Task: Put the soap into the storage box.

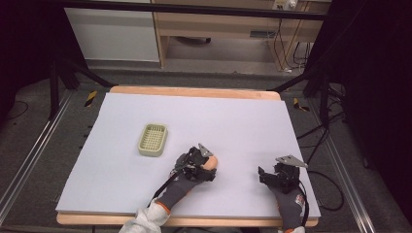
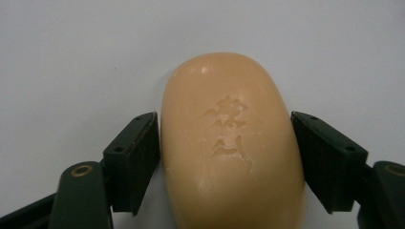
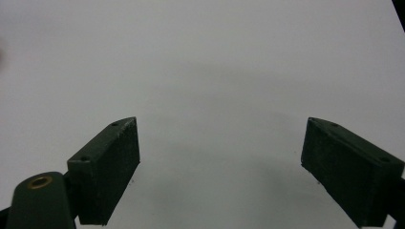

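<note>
A peach-coloured bar of soap [image 2: 229,143] with stamped characters lies on the pale mat, between the jaws of my left gripper [image 2: 223,119]. Both black pads touch its long sides, so the gripper is shut on it. From above, the soap [image 1: 213,162] peeks out at the tip of the left gripper [image 1: 206,167], right of a pale green ribbed soap dish [image 1: 152,140] that holds nothing. My right gripper [image 1: 265,175] rests low over the mat at the front right. Its jaws [image 3: 220,124] stand wide open with only bare mat between them.
The lavender mat [image 1: 233,121] covers a wooden board whose edge shows at the back and front. Black stand legs, rails and cables lie on the floor around the table. A gloved hand and a white sleeve come in at the bottom.
</note>
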The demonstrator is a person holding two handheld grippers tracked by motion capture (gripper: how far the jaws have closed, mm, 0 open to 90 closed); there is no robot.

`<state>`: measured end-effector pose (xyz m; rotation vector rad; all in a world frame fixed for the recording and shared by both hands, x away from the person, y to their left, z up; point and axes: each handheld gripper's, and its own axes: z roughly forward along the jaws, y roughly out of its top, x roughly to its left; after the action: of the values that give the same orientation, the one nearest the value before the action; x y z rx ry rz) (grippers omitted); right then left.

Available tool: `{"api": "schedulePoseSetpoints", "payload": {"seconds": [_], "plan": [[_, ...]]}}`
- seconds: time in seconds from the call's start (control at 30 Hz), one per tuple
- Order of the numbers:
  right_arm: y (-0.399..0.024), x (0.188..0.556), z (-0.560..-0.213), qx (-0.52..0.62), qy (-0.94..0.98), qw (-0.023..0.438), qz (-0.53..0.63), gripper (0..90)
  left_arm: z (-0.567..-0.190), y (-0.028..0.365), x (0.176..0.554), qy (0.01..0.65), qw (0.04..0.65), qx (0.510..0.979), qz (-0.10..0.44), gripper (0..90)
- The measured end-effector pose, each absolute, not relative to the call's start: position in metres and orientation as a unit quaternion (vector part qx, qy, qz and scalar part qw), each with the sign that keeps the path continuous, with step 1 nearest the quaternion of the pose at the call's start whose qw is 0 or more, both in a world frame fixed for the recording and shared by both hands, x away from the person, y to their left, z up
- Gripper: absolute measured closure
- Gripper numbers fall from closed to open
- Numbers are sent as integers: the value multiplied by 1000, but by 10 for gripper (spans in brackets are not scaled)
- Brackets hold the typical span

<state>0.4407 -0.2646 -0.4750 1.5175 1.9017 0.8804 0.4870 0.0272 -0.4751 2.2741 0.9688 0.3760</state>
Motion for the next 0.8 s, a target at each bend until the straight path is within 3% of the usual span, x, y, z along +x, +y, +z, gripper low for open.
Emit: {"api": "schedulePoseSetpoints", "payload": {"seconds": [0.8], "plan": [[-265, 441, -475, 567, 705, 272, 328, 132, -472, 26, 486, 369, 306, 866, 141, 307]]}}
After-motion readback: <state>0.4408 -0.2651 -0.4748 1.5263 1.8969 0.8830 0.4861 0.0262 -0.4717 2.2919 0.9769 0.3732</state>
